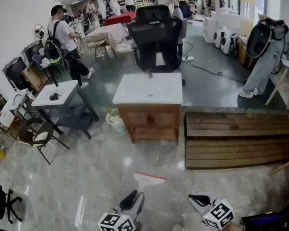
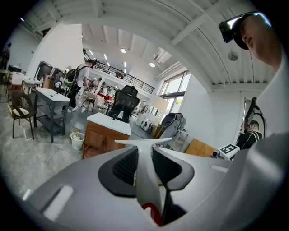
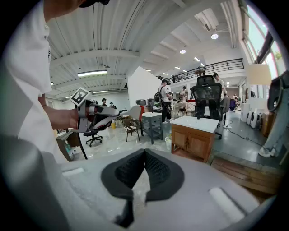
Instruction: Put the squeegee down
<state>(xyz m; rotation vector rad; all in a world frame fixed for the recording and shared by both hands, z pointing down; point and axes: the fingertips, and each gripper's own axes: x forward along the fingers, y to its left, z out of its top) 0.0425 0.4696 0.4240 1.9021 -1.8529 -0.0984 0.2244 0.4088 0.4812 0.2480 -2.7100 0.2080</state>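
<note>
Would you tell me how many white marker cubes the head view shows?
2: one white cube with black square markers on the left gripper, one on the right gripper.

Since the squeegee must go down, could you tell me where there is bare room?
The cabinet top is bare, bordered by the office chair behind and the pallet to its right. The floor between cabinet and squeegee is open too. The grey table at left is crowded: a dark object on it, a chair beside.
</note>
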